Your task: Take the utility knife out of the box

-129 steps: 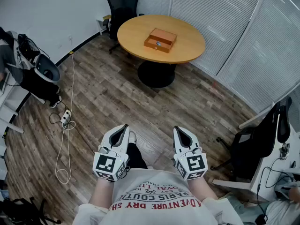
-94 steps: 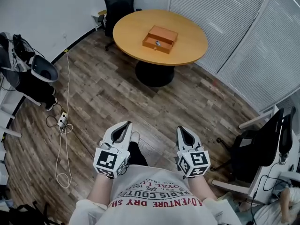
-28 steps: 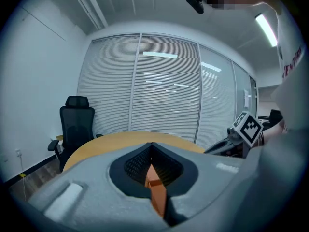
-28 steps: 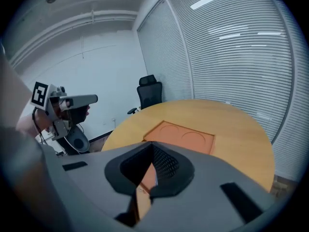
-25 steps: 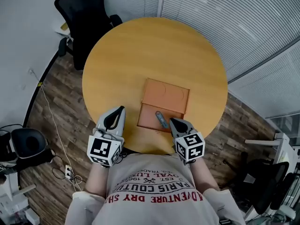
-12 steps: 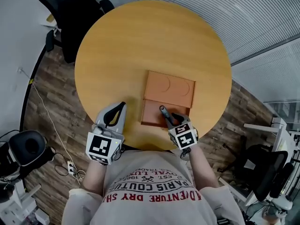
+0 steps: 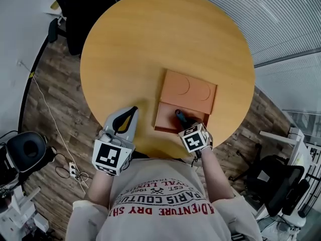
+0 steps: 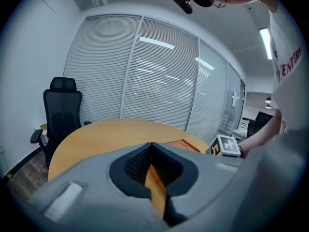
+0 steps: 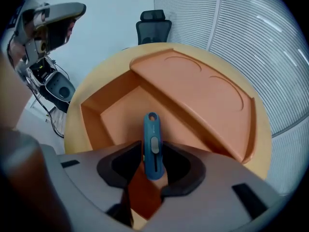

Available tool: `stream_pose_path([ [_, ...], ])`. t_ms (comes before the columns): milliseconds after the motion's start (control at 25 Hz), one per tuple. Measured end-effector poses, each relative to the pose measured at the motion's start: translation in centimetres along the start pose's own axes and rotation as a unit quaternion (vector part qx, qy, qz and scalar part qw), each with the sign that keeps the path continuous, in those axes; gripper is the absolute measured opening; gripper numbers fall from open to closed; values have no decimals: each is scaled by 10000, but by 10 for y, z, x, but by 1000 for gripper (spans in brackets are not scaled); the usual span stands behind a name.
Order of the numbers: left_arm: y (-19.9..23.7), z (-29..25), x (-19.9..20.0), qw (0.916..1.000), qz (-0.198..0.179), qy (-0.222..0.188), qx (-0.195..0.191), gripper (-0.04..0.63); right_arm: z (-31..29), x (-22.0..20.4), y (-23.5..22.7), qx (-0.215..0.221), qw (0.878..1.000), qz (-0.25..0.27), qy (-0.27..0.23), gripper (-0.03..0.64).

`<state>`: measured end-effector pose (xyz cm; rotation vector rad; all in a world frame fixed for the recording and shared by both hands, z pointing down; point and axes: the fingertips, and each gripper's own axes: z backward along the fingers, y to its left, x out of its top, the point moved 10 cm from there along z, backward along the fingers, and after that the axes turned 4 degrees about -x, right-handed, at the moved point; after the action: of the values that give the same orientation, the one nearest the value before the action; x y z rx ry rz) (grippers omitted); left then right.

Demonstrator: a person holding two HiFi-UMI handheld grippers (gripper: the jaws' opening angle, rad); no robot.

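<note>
Blue plastic, the utility knife (image 9: 152, 146) lies flat on the floor of the open orange box (image 7: 158, 120), between the spread jaws of the right gripper (image 9: 150, 172), which have just been opening and don't yet press it; the left gripper (image 7: 131, 112) hovers over the table (image 7: 130, 44), jaws together. A skewed close could nudge the slim handle along the tray or catch its slider; since half a second ago, the right gripper has sunk deeper into the box.
</note>
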<state>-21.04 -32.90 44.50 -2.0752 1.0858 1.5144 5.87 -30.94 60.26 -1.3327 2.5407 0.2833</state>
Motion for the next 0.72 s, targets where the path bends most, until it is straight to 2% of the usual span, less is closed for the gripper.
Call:
stream_pose_path([
  [240, 13, 9, 1, 9997, 9, -74, 228, -5, -11, 5, 2, -43, 9997, 42, 243, 149],
  [720, 15, 16, 3, 9994, 12, -124, 328, -5, -11, 6, 0, 75, 9998, -1, 167, 141],
])
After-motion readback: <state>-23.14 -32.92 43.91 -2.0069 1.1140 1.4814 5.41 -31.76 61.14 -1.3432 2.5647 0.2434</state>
